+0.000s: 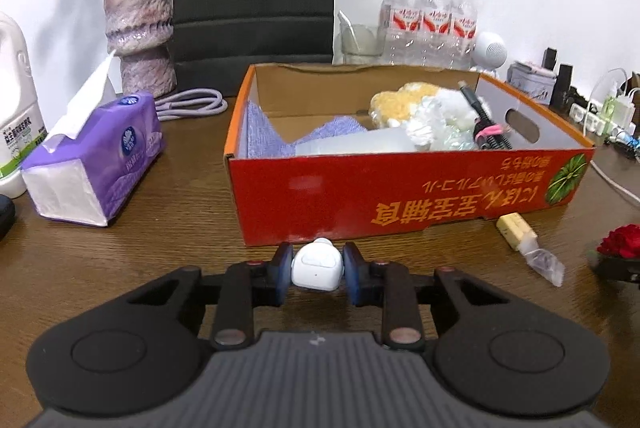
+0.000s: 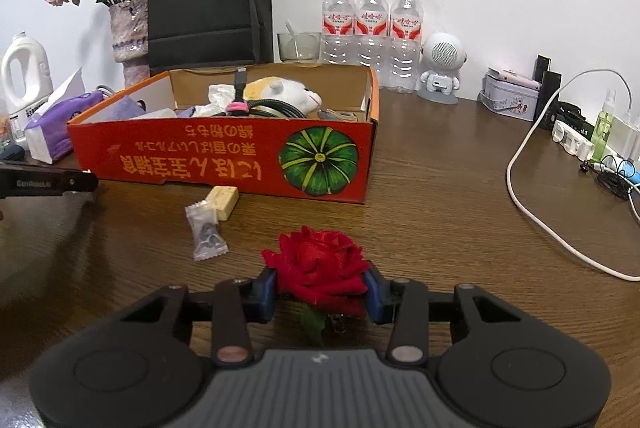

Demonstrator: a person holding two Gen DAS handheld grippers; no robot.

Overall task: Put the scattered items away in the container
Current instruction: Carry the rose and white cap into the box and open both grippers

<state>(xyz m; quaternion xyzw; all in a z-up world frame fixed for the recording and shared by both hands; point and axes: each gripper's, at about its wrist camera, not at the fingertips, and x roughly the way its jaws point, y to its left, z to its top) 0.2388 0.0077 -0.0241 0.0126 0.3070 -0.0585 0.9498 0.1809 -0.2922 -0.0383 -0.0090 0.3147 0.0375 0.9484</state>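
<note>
Now both tongs have closed on something, so the step in hand reads as lifting two items and carrying them over the near wall of the box (image 1: 400,188). The left tongs (image 1: 317,270) are clamped on a small white gadget (image 1: 316,266), which sits just in front of the box's red wall, low over the worktop (image 1: 160,248); the pads press its two sides squarely. The right tongs (image 2: 322,292) are clamped on a red rose (image 2: 318,268), gripped at the bloom with a green leaf hanging below, well short of the box. To do this well, each load should rise clear of the wall before moving forward, since the gadget is close enough to catch the cardboard edge. The rose is soft, so a gentle hold is wise. Space is left near the cloth on the box's left side. Both tongs point forward and slant down toward the worktop. A wrapped sweet (image 2: 206,232) and a pale block (image 2: 224,200) remain outside.
</note>
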